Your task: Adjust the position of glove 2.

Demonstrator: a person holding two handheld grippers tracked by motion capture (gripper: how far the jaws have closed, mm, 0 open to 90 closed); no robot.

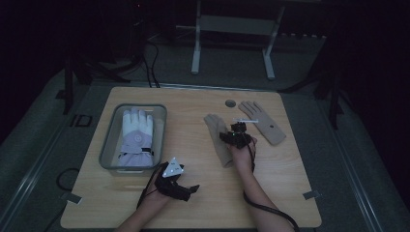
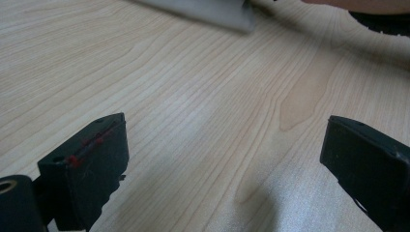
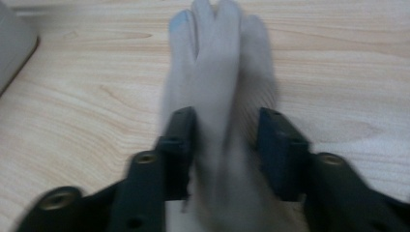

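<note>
Two tan gloves lie on the wooden table. One tan glove lies lengthwise between my right gripper's jaws, fingers pointing away; the left jaw sits against it and the right jaw stands a little off, so the jaws are open. The other tan glove lies flat just to the right. My left gripper rests low over bare wood near the front, open wide with nothing in it; the cuff end of the first glove lies ahead of it.
A grey bin at the left holds a white and lavender padded glove. A round cable hole sits near the table's far edge. A small white piece lies by the second glove. Table legs stand on the floor beyond.
</note>
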